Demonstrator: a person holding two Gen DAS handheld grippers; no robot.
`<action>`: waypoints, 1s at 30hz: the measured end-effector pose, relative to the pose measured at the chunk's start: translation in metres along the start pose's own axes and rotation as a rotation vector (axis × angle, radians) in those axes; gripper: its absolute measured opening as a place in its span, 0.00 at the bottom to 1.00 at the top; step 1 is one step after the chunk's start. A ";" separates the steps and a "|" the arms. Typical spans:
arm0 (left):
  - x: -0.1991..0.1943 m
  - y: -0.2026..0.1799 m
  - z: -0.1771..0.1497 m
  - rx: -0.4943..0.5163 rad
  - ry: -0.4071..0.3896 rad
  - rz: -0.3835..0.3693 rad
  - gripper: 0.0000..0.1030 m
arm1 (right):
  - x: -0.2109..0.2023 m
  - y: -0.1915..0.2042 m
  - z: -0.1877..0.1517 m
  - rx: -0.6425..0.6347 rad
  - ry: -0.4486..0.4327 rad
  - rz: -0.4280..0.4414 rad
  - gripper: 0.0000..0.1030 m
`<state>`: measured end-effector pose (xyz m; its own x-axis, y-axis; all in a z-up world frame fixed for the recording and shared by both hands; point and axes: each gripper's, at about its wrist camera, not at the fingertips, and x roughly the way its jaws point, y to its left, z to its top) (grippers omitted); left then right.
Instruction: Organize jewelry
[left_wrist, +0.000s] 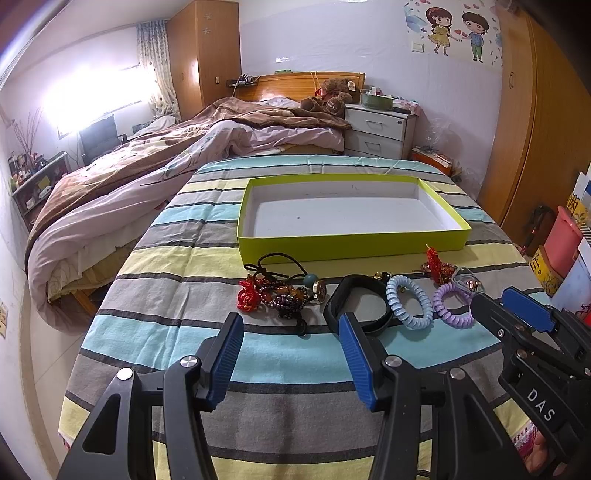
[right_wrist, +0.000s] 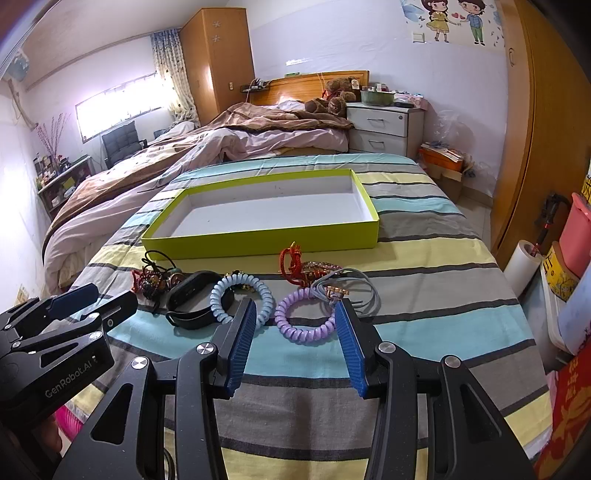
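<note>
A row of jewelry lies on the striped cloth in front of an empty yellow-green box (left_wrist: 351, 243) (right_wrist: 258, 242). From the left: a beaded bracelet cluster with a red flower (left_wrist: 280, 291) (right_wrist: 151, 280), a black wristband (left_wrist: 356, 306) (right_wrist: 192, 302), a blue coil tie (left_wrist: 408, 301) (right_wrist: 242, 297), a purple coil tie (left_wrist: 452, 304) (right_wrist: 304, 319), a grey band with a gold clasp (right_wrist: 343, 290) and a red knotted charm (left_wrist: 436, 264) (right_wrist: 295, 264). My left gripper (left_wrist: 290, 325) is open and empty, just short of the beaded cluster and wristband. My right gripper (right_wrist: 295, 314) is open and empty, its fingertips either side of the purple coil.
The striped cloth (left_wrist: 221, 258) covers a table with a rounded front edge. An unmade bed (left_wrist: 147, 158) lies to the left and behind. A white nightstand (left_wrist: 376, 129) stands at the back. A wooden wardrobe (left_wrist: 535, 129) and pink bins (left_wrist: 561, 236) are on the right.
</note>
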<state>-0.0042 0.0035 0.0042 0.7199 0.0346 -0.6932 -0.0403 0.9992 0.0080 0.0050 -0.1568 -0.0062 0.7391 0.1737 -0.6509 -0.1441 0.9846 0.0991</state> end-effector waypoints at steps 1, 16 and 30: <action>0.000 -0.001 0.000 0.000 0.000 0.001 0.52 | 0.000 0.000 0.000 -0.001 0.000 0.002 0.44; -0.001 -0.001 -0.001 0.004 0.001 0.004 0.52 | -0.003 0.000 0.001 -0.002 -0.002 0.001 0.44; 0.000 0.000 -0.001 0.003 0.002 0.009 0.52 | -0.003 0.001 0.002 -0.006 -0.001 0.005 0.44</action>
<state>-0.0048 0.0030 0.0041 0.7179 0.0435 -0.6947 -0.0447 0.9989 0.0163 0.0038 -0.1565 -0.0031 0.7393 0.1784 -0.6493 -0.1513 0.9836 0.0980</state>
